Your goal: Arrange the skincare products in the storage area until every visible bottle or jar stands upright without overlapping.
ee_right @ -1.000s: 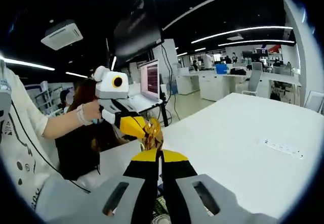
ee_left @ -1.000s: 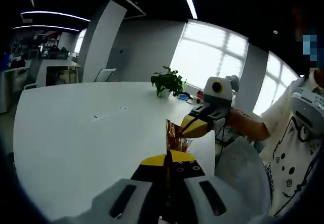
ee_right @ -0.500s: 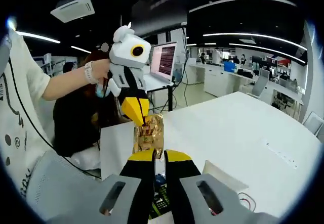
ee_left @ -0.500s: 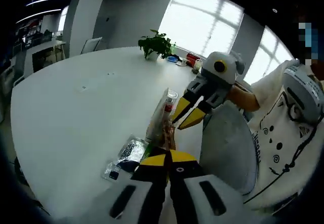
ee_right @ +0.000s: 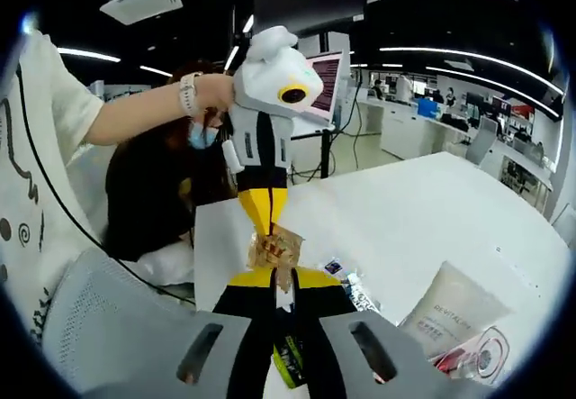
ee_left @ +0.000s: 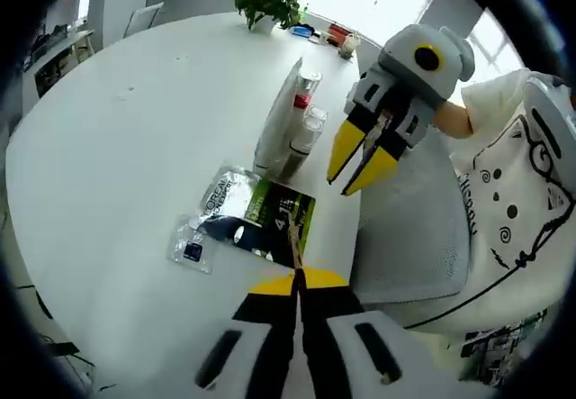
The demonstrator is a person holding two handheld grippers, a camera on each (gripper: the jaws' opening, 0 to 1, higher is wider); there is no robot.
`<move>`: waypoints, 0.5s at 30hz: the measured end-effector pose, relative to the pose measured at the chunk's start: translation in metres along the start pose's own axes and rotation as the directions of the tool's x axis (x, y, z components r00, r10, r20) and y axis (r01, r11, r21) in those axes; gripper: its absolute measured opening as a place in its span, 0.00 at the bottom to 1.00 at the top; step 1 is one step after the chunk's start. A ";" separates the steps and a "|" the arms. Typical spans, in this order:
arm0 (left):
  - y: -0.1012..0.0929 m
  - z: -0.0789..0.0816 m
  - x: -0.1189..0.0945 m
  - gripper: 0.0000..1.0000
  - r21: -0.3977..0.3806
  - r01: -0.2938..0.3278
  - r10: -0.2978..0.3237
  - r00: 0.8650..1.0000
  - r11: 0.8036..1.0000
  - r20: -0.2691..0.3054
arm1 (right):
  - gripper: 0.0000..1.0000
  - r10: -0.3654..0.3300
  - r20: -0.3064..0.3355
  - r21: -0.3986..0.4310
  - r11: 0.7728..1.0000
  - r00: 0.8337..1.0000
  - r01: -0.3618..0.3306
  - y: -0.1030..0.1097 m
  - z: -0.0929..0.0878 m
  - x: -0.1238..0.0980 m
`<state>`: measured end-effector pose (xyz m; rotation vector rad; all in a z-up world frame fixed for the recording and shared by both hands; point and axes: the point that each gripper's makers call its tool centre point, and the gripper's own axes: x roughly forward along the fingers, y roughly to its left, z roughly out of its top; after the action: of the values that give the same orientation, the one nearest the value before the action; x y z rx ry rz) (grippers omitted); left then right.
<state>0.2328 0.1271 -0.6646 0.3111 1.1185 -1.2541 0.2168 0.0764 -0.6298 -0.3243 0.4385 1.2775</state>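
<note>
My left gripper [ee_left: 297, 277] is shut on a gold-brown foil sachet [ee_right: 274, 248], which in the left gripper view is only a thin edge [ee_left: 292, 241]. In the right gripper view the left gripper [ee_right: 267, 223] hangs from above with the sachet below its yellow tips. My right gripper [ee_right: 282, 277] sits just under the sachet, jaws slightly apart; it enters the left gripper view [ee_left: 339, 187] open, above the table's edge. A white tube [ee_left: 274, 120] lies flat on the white table [ee_left: 117, 147] beside small jars [ee_left: 310, 124], with a green packet [ee_left: 279, 219] and clear sachets [ee_left: 225, 192] close by.
A grey mesh chair [ee_left: 405, 228] stands at the table's near edge, with a person in a white printed T-shirt [ee_left: 513, 192] behind it. A potted plant [ee_left: 265, 3] and small items stand at the far end. The white tube [ee_right: 454, 304] lies at lower right.
Both views have tipped down toward the table. The right gripper has let go of the gold sachet and opened; the left gripper keeps hold of it above the products.
</note>
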 end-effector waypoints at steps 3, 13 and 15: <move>0.000 -0.013 0.010 0.00 0.024 0.041 -0.040 0.997 0.999 -0.072 | 0.07 0.025 -0.022 0.005 1.000 0.999 -0.025 0.011 -0.009 0.009; 0.020 -0.037 0.036 0.00 -0.022 0.089 -0.092 0.974 0.996 -0.209 | 0.06 0.114 -0.070 0.027 0.993 0.991 -0.112 0.038 -0.027 0.037; 0.021 -0.042 0.040 0.00 -0.035 0.085 -0.091 0.971 0.996 -0.222 | 0.06 0.126 -0.074 0.030 0.992 0.989 -0.124 0.040 -0.029 0.042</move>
<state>0.2257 0.1411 -0.7246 0.3947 1.3520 -1.3054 0.1837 0.1091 -0.6748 -0.3282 0.5460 1.3844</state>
